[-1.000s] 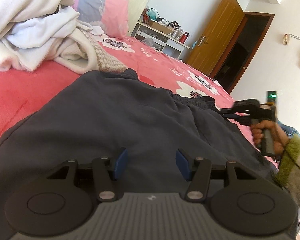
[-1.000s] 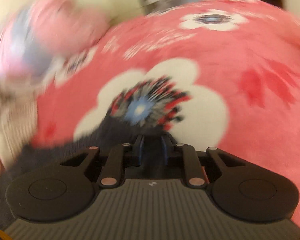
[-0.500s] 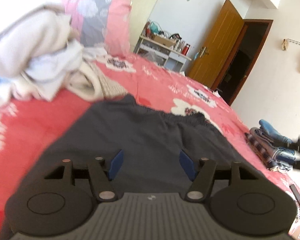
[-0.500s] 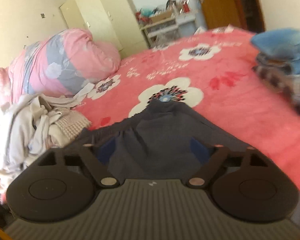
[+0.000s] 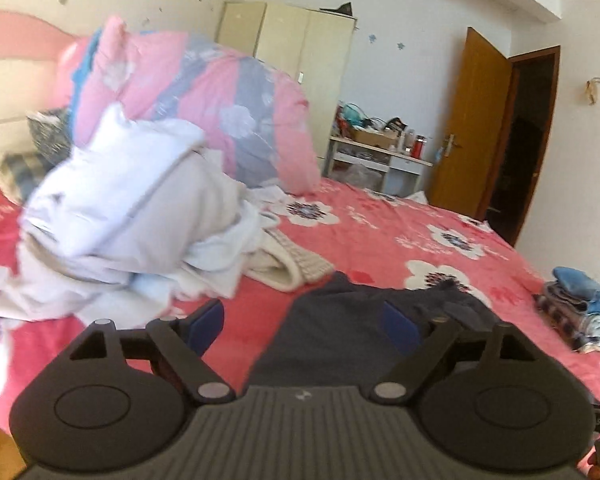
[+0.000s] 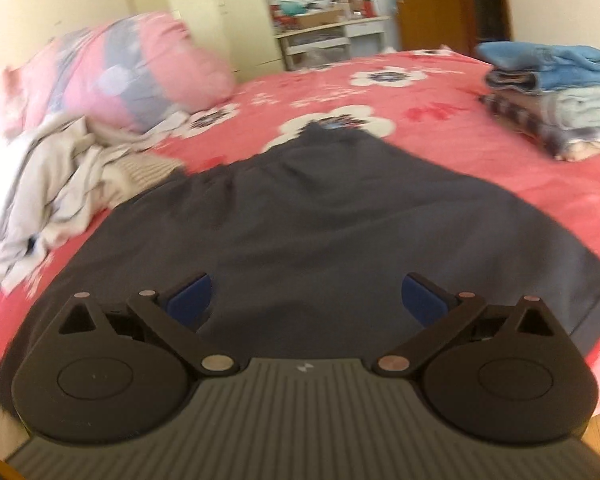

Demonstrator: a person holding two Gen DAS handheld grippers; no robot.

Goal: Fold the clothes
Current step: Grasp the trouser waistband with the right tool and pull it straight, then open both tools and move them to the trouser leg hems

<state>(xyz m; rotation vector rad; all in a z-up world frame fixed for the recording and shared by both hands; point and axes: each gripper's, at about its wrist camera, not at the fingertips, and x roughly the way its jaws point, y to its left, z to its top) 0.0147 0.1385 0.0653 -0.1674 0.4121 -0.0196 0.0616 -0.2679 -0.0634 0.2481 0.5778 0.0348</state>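
Observation:
Dark grey shorts lie spread flat on the red flowered bedspread, waistband at the far end. They also show in the left wrist view. My right gripper is open and empty, held above the shorts' near hem. My left gripper is open and empty, raised above the near left part of the shorts. A heap of unfolded white and cream clothes lies left of the shorts, and also shows in the right wrist view.
A pink and grey duvet roll sits behind the heap. A stack of folded blue and plaid clothes lies at the bed's right side; it also shows in the left wrist view. A cluttered white shelf and wooden door stand beyond.
My right gripper let go of the waistband, opened and drew back over the near hem. My left gripper rose, swung left and opened wider. The shorts now lie flat.

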